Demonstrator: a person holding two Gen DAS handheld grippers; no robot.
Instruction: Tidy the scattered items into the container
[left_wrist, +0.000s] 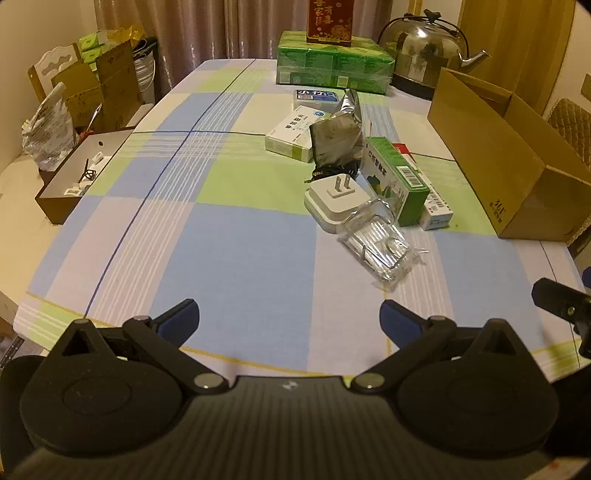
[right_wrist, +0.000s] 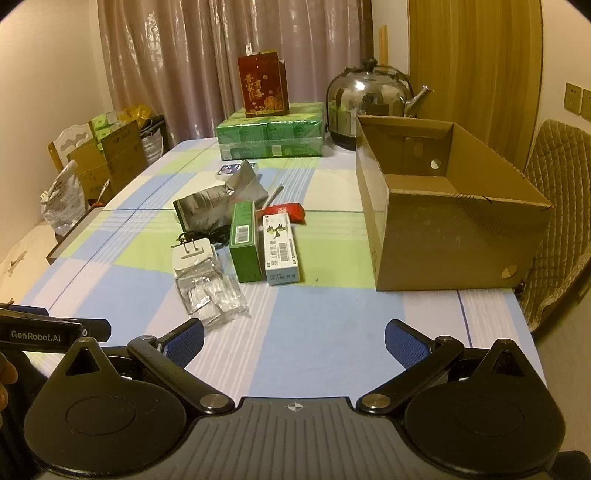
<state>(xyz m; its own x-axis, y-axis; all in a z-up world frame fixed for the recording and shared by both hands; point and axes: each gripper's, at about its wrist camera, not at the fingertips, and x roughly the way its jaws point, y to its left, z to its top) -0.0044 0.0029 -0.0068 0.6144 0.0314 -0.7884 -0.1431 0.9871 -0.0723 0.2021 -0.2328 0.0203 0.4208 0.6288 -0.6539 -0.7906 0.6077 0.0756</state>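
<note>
An open cardboard box (right_wrist: 443, 229) stands on the right of the table, also in the left wrist view (left_wrist: 498, 155). Scattered items lie left of it: a white plug adapter (left_wrist: 334, 201) (right_wrist: 192, 254), a clear plastic packet (left_wrist: 380, 247) (right_wrist: 210, 295), a green carton (left_wrist: 399, 177) (right_wrist: 243, 240), a white carton (right_wrist: 280, 251), a red packet (right_wrist: 286, 212), silver foil bags (left_wrist: 336, 136) (right_wrist: 214, 203) and a white medicine box (left_wrist: 295, 133). My left gripper (left_wrist: 290, 319) and right gripper (right_wrist: 293, 338) are open and empty, above the near table edge.
A green wrapped pack (right_wrist: 271, 136) with a red box (right_wrist: 263, 85) on top and a steel kettle (right_wrist: 369, 99) stand at the far end. A shallow brown tray (left_wrist: 81, 173) sits at the left edge. A chair (right_wrist: 557, 214) stands right of the box.
</note>
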